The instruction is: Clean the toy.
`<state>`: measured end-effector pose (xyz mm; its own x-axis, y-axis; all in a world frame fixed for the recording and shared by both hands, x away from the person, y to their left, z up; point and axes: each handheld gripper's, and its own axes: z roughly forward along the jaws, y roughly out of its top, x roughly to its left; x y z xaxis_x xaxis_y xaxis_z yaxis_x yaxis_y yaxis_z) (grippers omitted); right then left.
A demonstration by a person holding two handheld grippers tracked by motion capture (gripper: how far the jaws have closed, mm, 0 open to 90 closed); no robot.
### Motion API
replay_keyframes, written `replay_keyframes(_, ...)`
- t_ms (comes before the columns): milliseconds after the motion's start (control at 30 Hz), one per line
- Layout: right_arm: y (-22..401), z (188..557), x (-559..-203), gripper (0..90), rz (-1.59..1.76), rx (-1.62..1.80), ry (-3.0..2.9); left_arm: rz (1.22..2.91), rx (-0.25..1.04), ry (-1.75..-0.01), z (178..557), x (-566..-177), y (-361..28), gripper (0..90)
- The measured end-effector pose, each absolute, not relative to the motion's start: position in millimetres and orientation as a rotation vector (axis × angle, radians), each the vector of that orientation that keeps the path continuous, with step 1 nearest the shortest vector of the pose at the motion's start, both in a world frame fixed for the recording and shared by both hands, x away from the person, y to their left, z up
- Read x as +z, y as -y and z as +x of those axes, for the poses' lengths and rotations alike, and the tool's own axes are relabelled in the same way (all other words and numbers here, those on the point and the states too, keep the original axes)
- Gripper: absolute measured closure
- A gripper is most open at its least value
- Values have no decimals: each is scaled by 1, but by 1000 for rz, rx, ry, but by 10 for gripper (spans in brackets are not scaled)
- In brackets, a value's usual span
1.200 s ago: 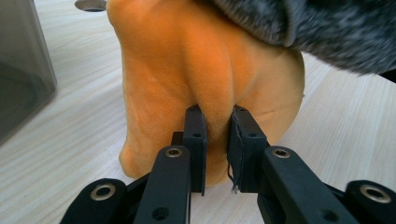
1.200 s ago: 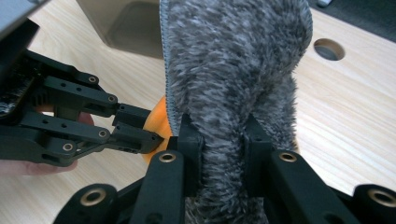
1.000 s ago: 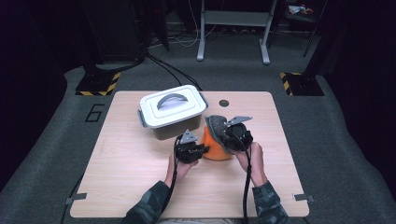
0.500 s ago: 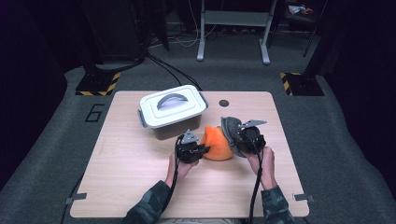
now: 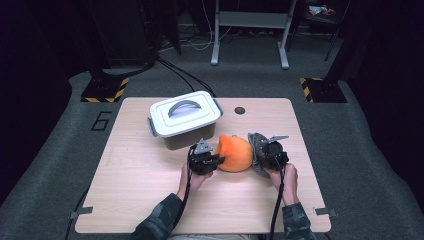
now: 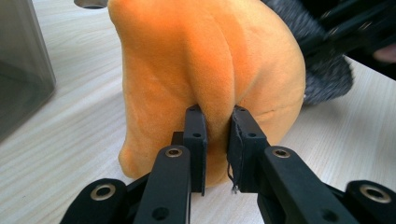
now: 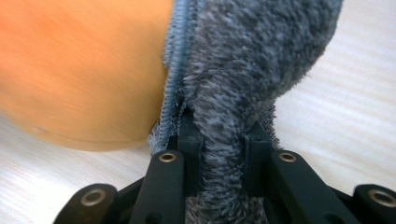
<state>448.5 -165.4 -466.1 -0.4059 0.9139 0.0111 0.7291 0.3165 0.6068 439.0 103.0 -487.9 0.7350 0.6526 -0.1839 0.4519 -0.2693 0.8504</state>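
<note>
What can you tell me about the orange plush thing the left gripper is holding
The orange plush piece is soft, velvety fabric, rounded into a dome with folds and a stitched seam near its base. It sits on the wooden table, in front of the lidded white box. The left gripper is shut on a pinched fold of it. On its other side it lies against the grey fuzzy cloth, which the right gripper clamps.

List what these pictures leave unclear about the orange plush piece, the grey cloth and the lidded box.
- Orange plush piece: far side hidden by its own bulk in the left gripper view; blurred in the right gripper view.
- Grey cloth: full shape cut off by the frame edges, right gripper view.
- Lidded box: contents hidden by its lid, high view.
</note>
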Motion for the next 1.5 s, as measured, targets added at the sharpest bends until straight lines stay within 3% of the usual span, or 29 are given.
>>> replay_keyframes(233,166,453,-489,743,1520,769,-2274,1915,250,-851,439,-488,-103,784)
replay_keyframes(633,172,438,-441,743,1430,847,-2168,1917,250,-850,438,-487,-103,783)
replay_keyframes(867,148,423,-407,743,1295,926,-2183,1913,250,-850,438,-487,-103,781)
replay_keyframes(1133,130,432,-416,744,1254,887,-2244,1906,250,-849,440,-487,-104,756)
replay_keyframes(1367,133,437,-420,744,1278,869,-2226,1884,246,-805,437,-484,-104,508)
replay_keyframes(1500,135,438,-421,744,1290,877,-2220,1926,288,-792,437,-487,-102,423)
